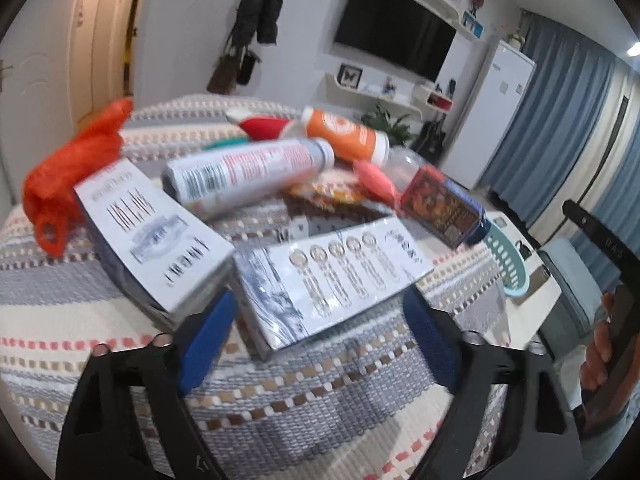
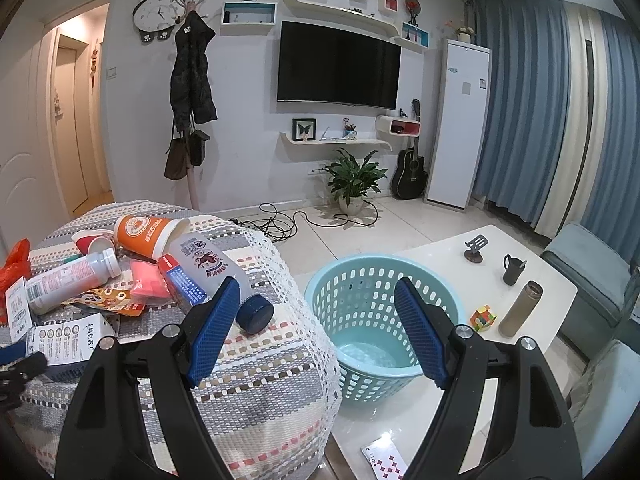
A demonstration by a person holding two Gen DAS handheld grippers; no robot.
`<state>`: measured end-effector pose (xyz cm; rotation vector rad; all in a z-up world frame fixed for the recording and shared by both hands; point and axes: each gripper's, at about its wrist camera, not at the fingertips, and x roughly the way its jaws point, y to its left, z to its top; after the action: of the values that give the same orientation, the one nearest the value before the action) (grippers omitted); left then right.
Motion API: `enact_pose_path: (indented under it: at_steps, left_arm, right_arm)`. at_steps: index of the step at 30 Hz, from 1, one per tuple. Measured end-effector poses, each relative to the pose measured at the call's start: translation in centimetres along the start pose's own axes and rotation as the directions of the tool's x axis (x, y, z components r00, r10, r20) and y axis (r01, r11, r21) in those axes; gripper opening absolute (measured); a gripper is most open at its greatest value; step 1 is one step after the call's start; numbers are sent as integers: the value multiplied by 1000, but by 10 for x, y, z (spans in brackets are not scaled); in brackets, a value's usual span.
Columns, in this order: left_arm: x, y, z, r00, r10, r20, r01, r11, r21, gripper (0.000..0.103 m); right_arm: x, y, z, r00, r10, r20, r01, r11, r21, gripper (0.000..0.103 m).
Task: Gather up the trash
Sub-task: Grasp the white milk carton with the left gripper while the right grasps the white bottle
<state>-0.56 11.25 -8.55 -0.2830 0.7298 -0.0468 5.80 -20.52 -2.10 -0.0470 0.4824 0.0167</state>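
My left tongs gape wide around the near end of a white carton at the woven cloth's front edge, pads not touching. My right tongs wide, empty. Blue basket on the white table, beside the cloth's right edge.

Woven cloth cover — coarse, matt, lace-edged; perforated plastic laundry basket, smooth; glossy white table; glossy cardboard box; ribbed blue gripper pads.
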Motion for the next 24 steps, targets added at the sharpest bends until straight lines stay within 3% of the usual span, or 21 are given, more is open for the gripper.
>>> enact_pose_path:
  at_steps: [5, 12, 17, 19, 22, 24]
  left_arm:
    - [1, -16, -8, 995, -84, -55, 86, 996, 32, 69]
    - [-7, -60, -23, 960, -243, -139, 263, 954, 143, 69]
    - [-20, -64, -20, 971, -211, -111, 230, 951, 205, 75]
    - [-22, -62, -11, 982, -175, -73, 187, 959, 213, 82]
    - [-8, -65, 7, 991, -123, -51, 131, 968, 212, 83]
    - [2, -69, 14, 994, -99, -55, 108, 971, 211, 83]
  right_arm:
    - [1, -1, -1, 1000, -1, 1, 1, 1000, 2, 75]
    - [13, 5, -5, 999, 28, -25, -28, 999, -15, 75]
    - [25, 13, -4, 982, 187, -36, -188, 980, -59, 75]
    - [34, 18, -2, 971, 234, -54, -238, 969, -72, 75]
    - [45, 28, 3, 956, 286, -63, -291, 952, -94, 75]
    - [53, 33, 5, 951, 301, -76, -307, 946, -101, 67]
